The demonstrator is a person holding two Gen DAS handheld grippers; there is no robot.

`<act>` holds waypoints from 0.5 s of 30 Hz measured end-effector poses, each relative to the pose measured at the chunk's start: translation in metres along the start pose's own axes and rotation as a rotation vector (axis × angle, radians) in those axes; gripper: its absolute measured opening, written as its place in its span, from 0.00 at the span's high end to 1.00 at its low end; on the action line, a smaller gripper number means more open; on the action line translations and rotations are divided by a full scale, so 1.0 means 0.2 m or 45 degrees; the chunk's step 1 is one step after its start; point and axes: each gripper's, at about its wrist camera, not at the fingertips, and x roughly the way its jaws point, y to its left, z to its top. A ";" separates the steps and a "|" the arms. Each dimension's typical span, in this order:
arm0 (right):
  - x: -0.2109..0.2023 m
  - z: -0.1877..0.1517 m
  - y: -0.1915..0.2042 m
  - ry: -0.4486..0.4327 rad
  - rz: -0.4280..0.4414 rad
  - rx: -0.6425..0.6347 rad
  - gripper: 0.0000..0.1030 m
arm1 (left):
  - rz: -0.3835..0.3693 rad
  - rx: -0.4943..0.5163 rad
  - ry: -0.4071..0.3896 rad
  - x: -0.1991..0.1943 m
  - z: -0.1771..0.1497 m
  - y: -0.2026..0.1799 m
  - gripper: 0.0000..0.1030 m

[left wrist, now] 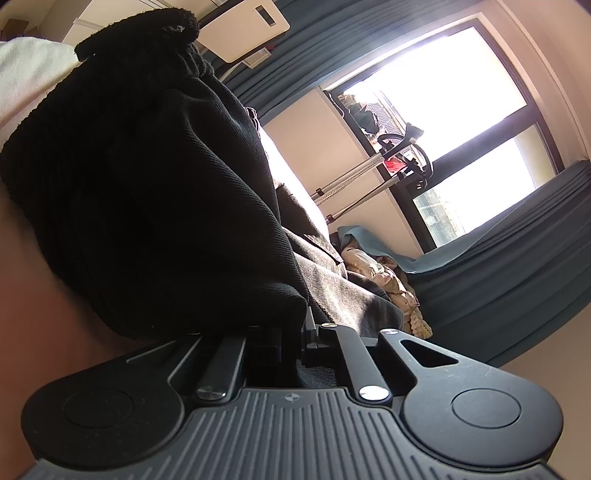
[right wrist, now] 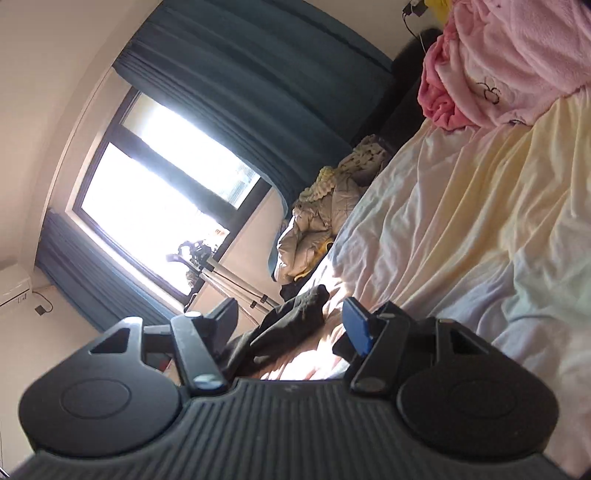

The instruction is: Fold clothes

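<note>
Here, the left gripper [left wrist: 295, 332] has its fingers pressed together on a fold of the black garment [left wrist: 155, 192], whose knitted bulk rises over the jaws and fills the left half of the left wrist view. A ribbed cuff or hem [left wrist: 170, 22] of that garment curls at the top. The fingertips themselves are hidden under the cloth. Behind the black cloth lies a grey piece of fabric [left wrist: 332, 280], and past it a crumpled beige quilted jacket [left wrist: 384, 277] beside a dark blue curtain [left wrist: 517, 243]. A bright window [left wrist: 443, 103] stands behind, with a metal rack [left wrist: 354, 184] in front of it.

The right gripper [right wrist: 291, 317] has its fingers spread, with nothing pinched between them: one finger shows a blue pad [right wrist: 356, 325] on the right, and the other dark finger [right wrist: 225, 314] stands well apart on the left. Through the gap, a dark piece of clothing [right wrist: 291, 321] lies on the bed [right wrist: 480, 229], apart from both pads. The bed sheet is pale, with yellow, pink and light green bands, and it is wrinkled. A pink fleece garment [right wrist: 491, 55] is heaped at the far end of the bed. Near the bed's edge sits the same beige quilted jacket [right wrist: 321, 225], below the blue curtain [right wrist: 258, 85] and beside the window [right wrist: 155, 184]. An air conditioner [right wrist: 13, 291] hangs on the wall at the far left of the right wrist view.
</note>
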 end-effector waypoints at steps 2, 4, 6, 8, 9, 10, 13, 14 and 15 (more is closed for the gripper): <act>-0.02 0.04 -0.16 -0.026 -0.095 0.043 0.37 | 0.001 -0.003 0.001 0.00 0.00 0.00 0.92; 0.02 0.05 -0.25 0.008 -0.109 0.016 0.37 | 0.011 -0.004 -0.002 0.06 0.03 -0.08 0.92; 0.10 0.03 -0.33 0.075 -0.121 -0.016 0.38 | 0.012 -0.007 -0.002 0.06 0.03 -0.08 0.92; 0.17 0.02 -0.35 0.096 -0.102 -0.049 0.38 | 0.014 -0.012 -0.003 0.06 0.03 -0.08 0.92; 0.22 0.01 -0.36 0.102 -0.062 -0.045 0.38 | 0.015 -0.014 -0.003 0.06 0.03 -0.08 0.92; 0.27 -0.01 -0.36 0.112 -0.015 -0.035 0.38 | 0.016 -0.012 -0.005 0.06 0.03 -0.08 0.92; 0.40 -0.04 -0.33 0.178 0.050 -0.079 0.35 | 0.024 0.006 -0.010 0.05 0.02 -0.08 0.92; 0.43 -0.05 -0.32 0.216 0.042 -0.113 0.34 | 0.025 0.009 -0.011 0.05 0.02 -0.08 0.92; 0.47 -0.07 -0.31 0.259 0.024 -0.151 0.34 | 0.027 0.011 -0.012 0.06 0.02 -0.08 0.92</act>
